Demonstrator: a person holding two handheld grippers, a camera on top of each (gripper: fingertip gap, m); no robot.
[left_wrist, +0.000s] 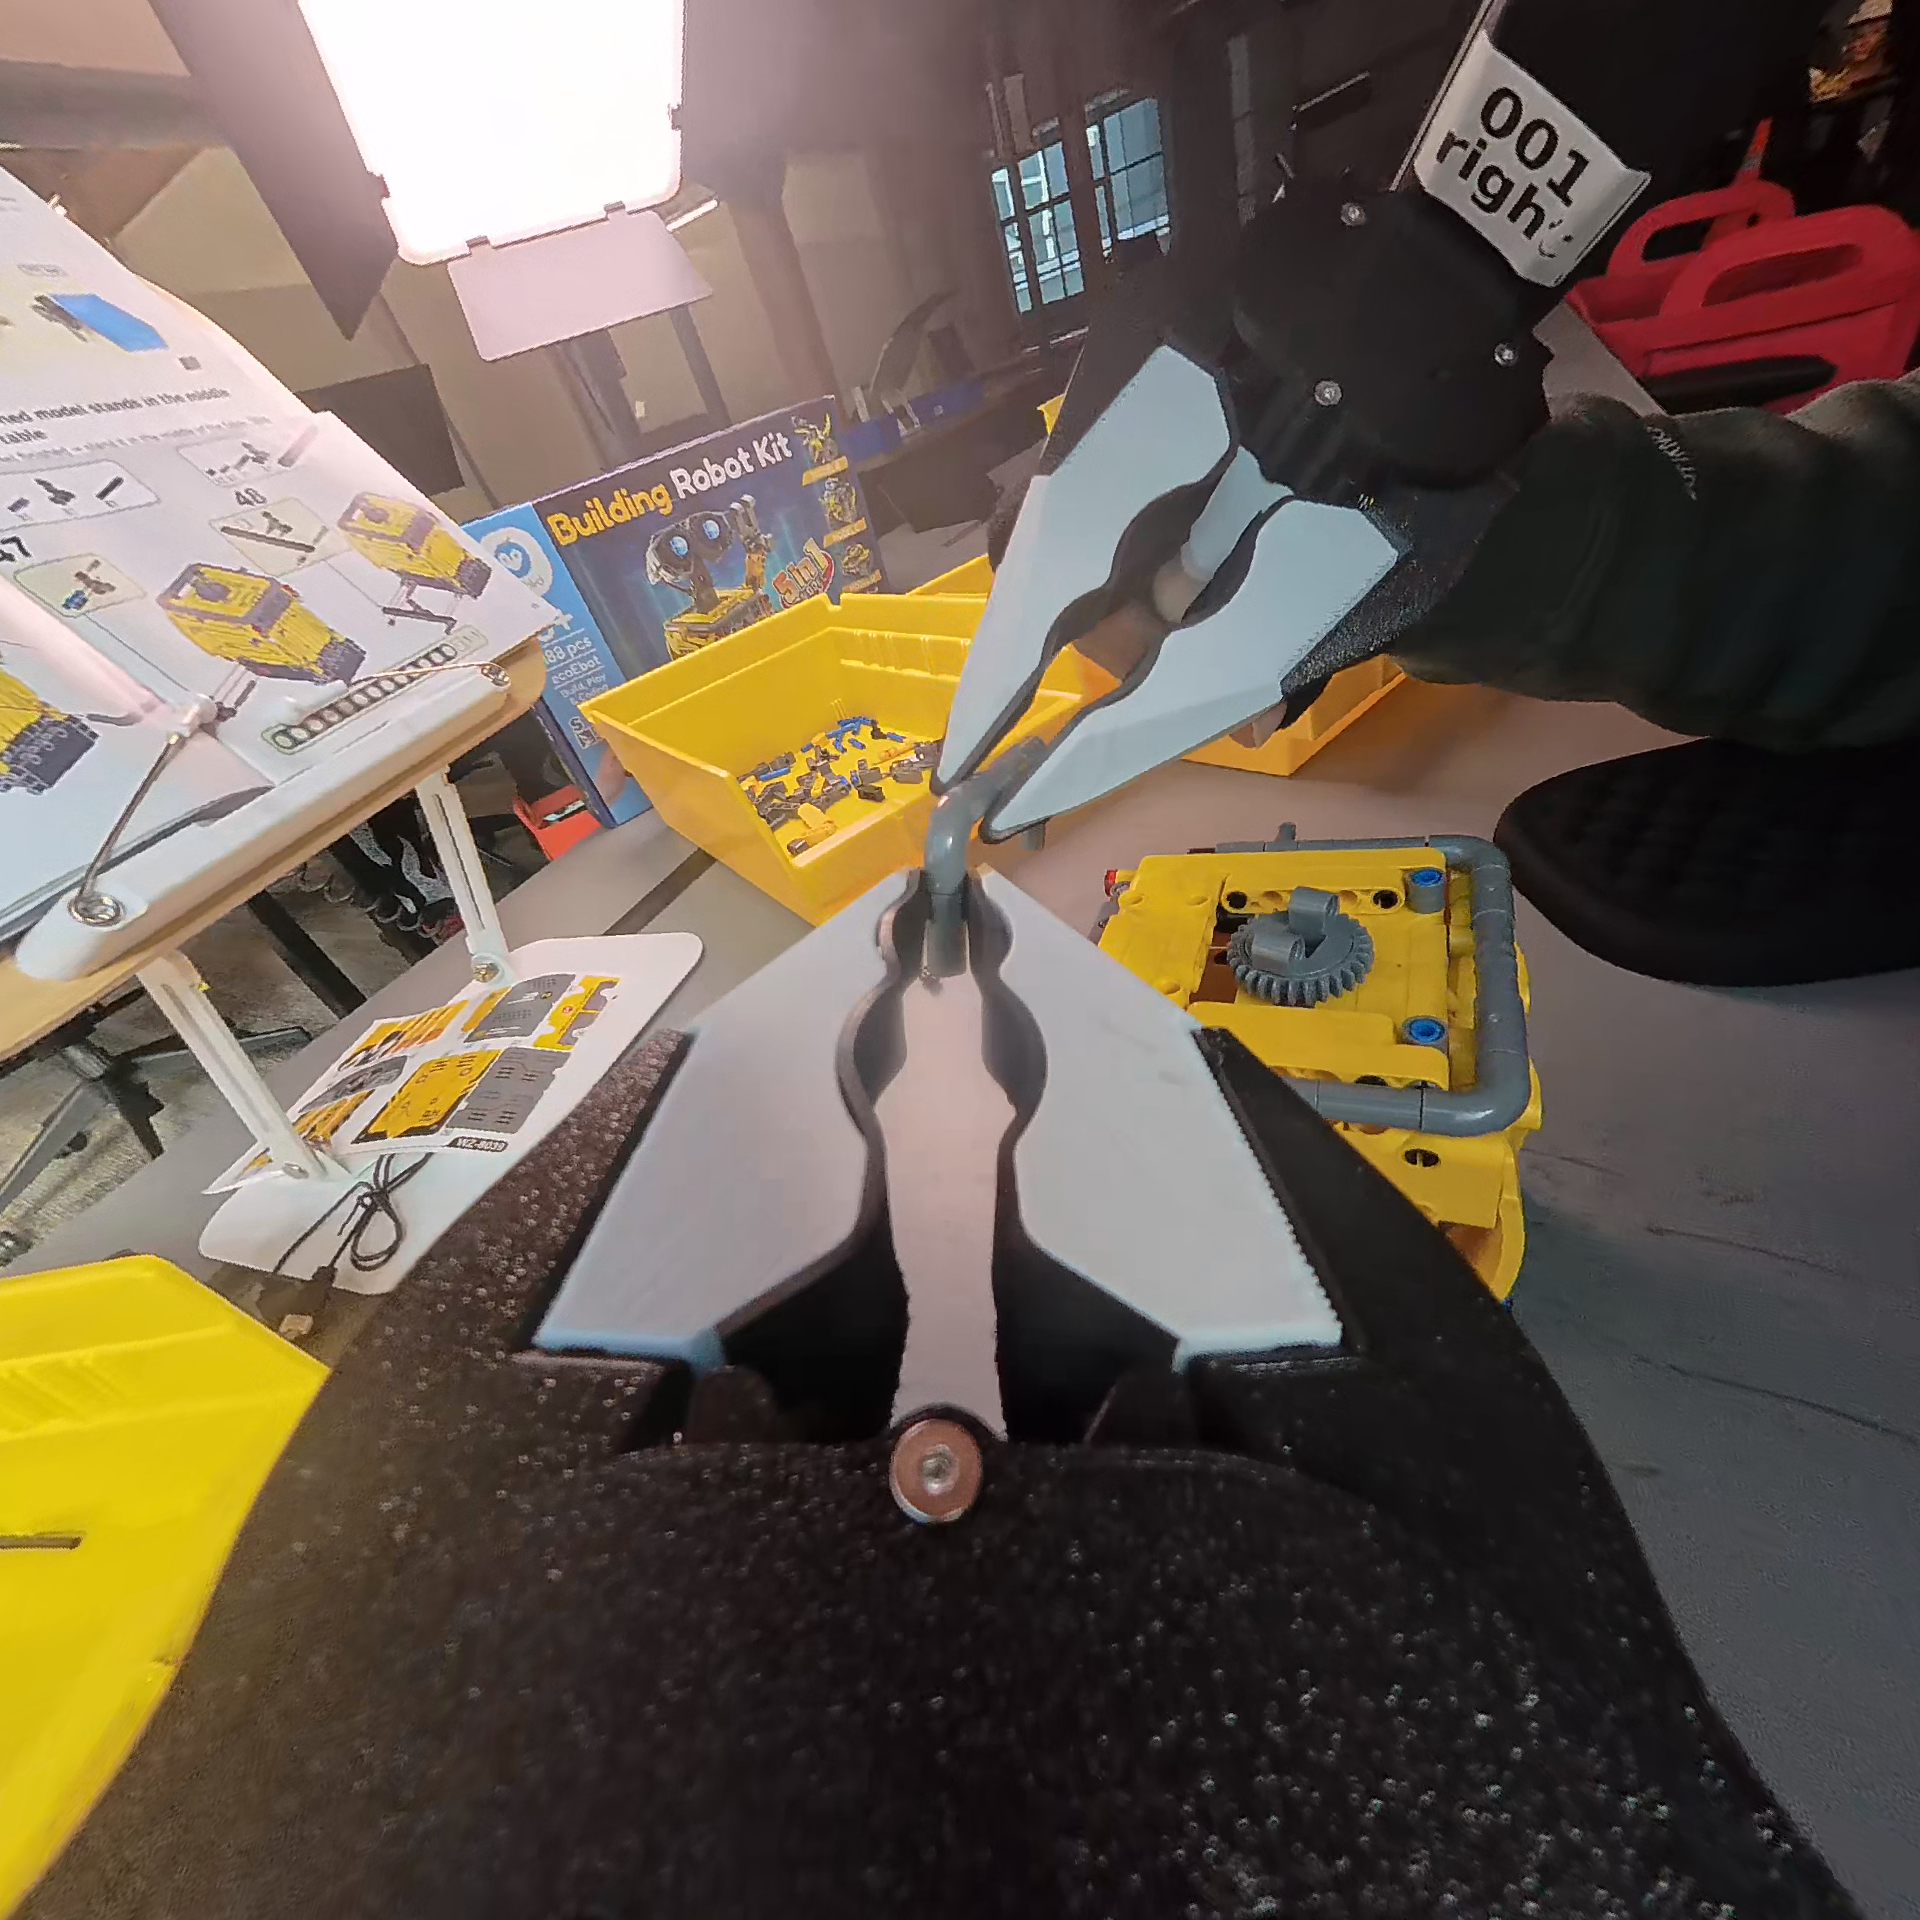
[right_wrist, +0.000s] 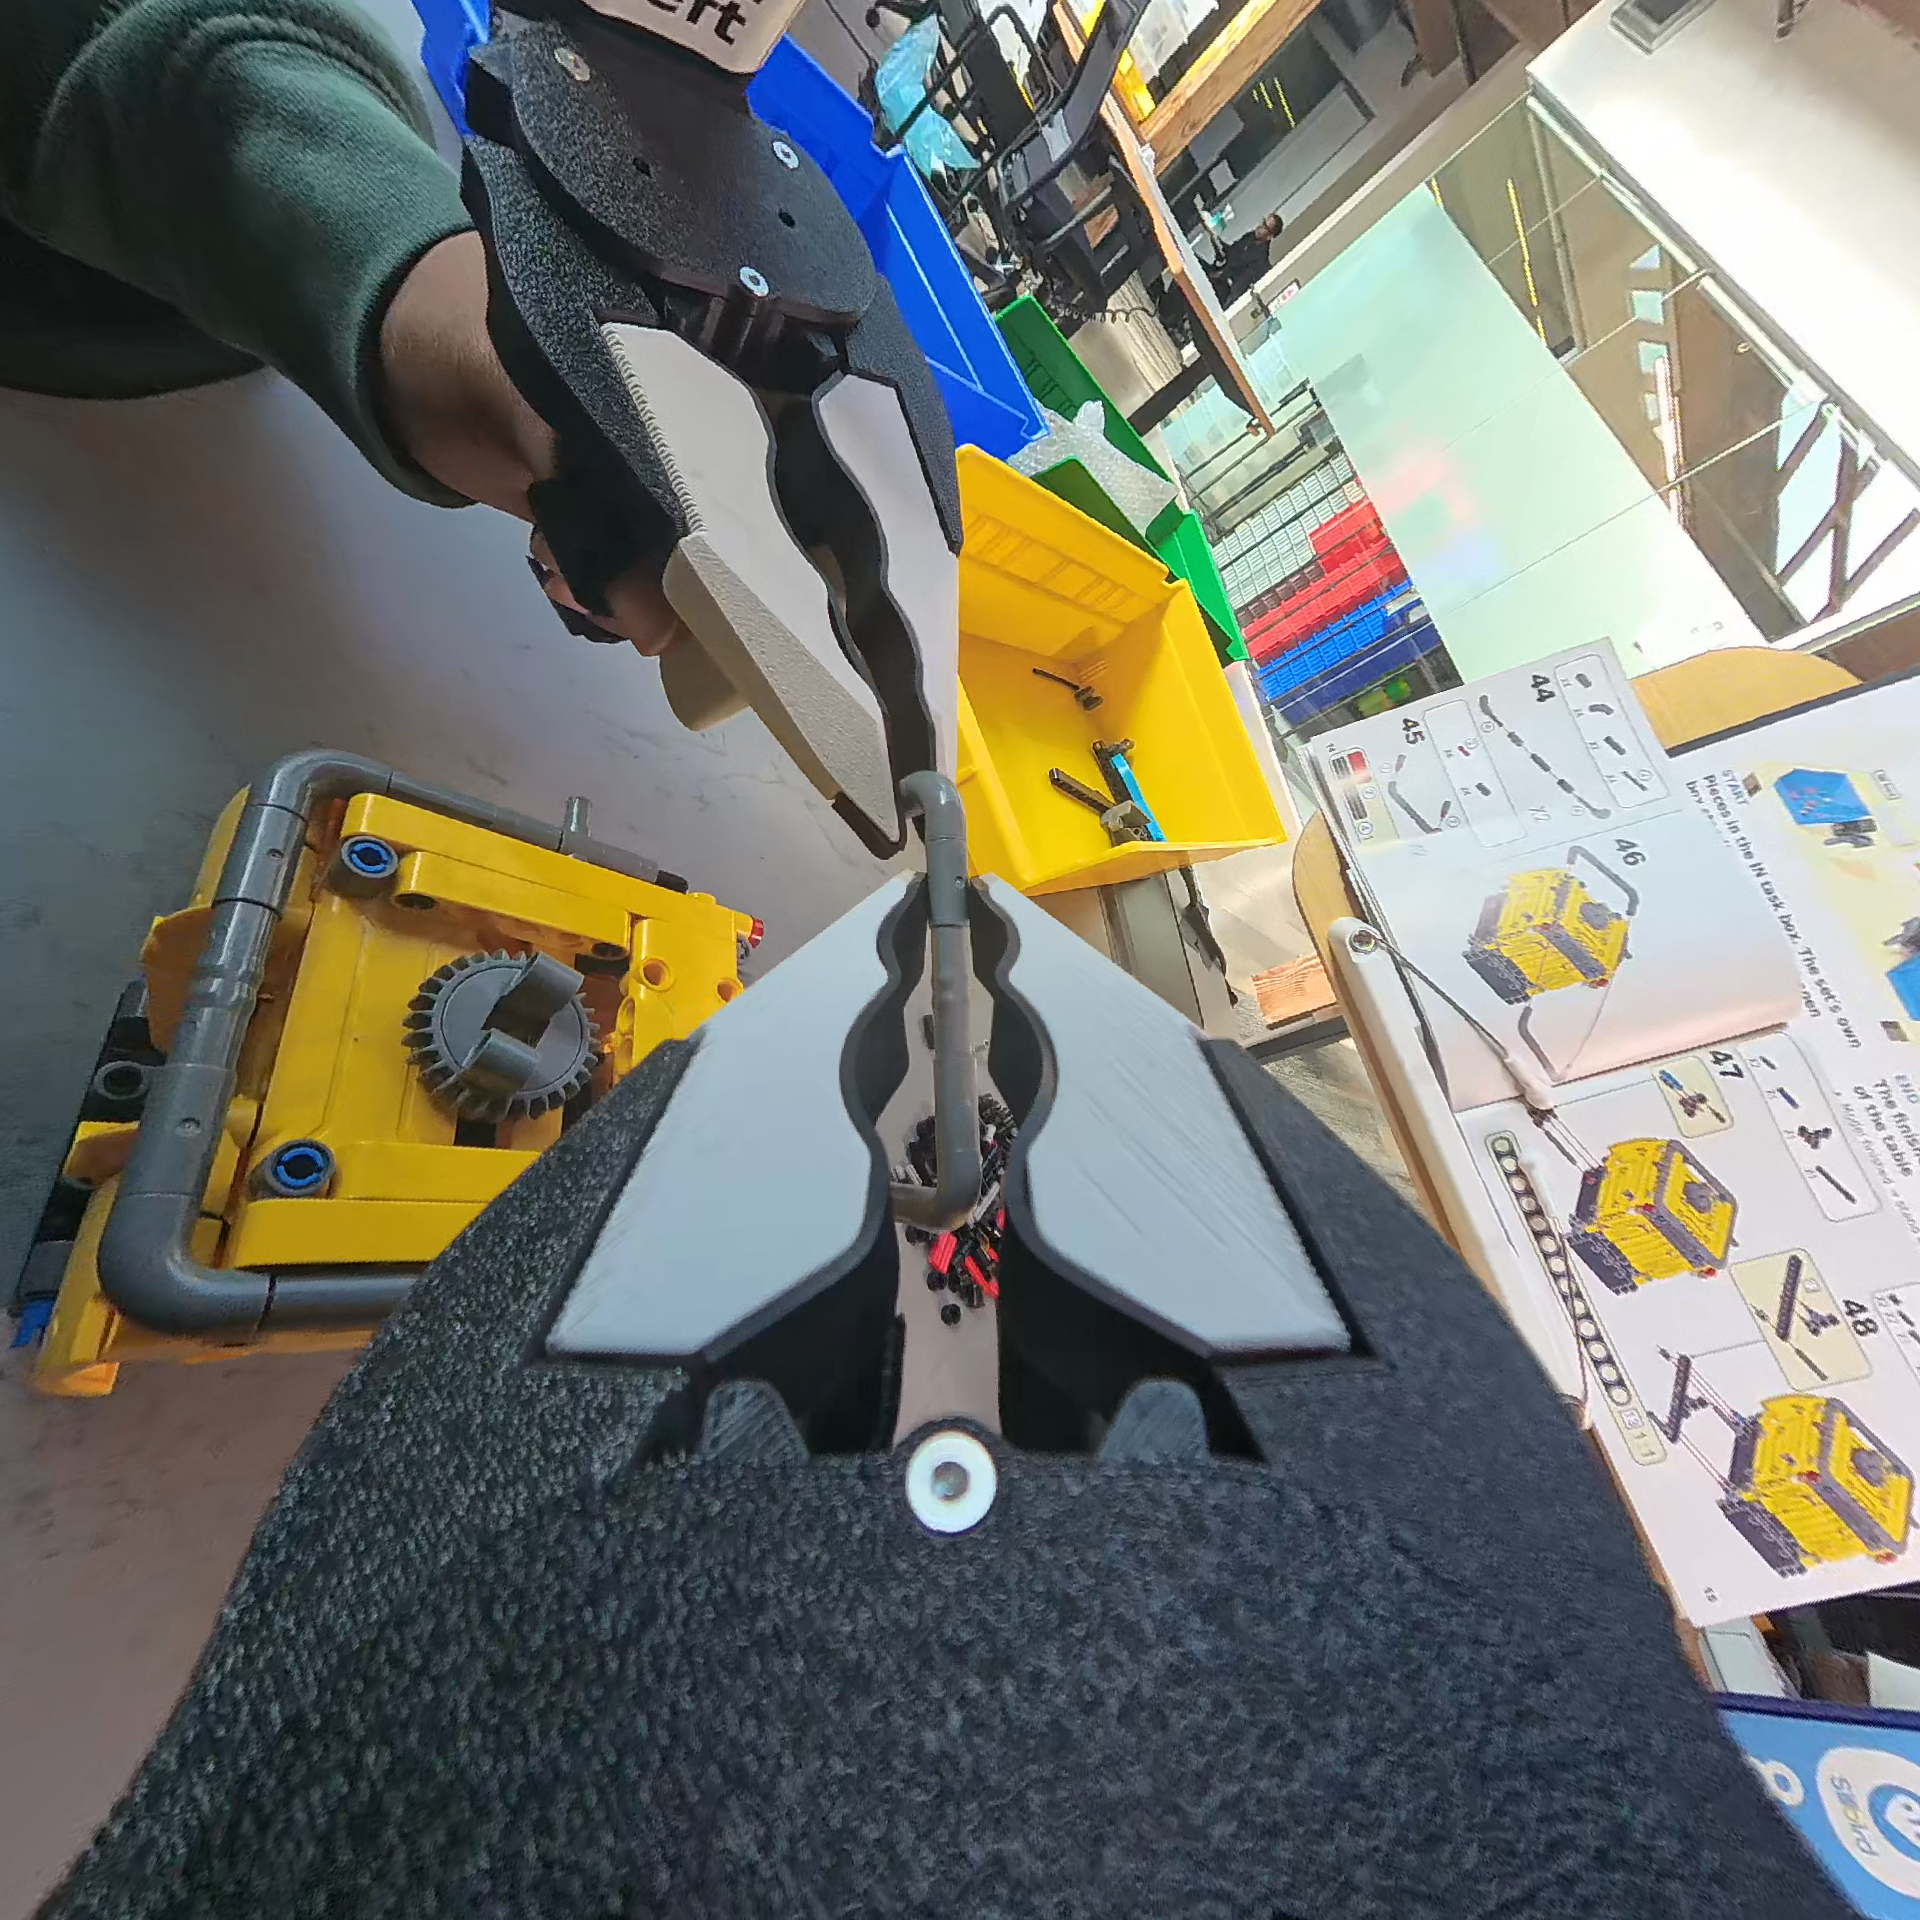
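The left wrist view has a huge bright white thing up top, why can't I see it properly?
In the left wrist view, the lamp panel is overexposed and its glare washes over the instruction booklet. In the right wrist view, light is even; the booklet reads crisp, and straight edges bow near the borders.

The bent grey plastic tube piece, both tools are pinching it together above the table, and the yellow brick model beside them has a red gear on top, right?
Not quite: the gear on the yellow brick model is grey, as the right wrist view shows. Both the left tool and the right tool do pinch the bent grey plastic tube piece together above the table.
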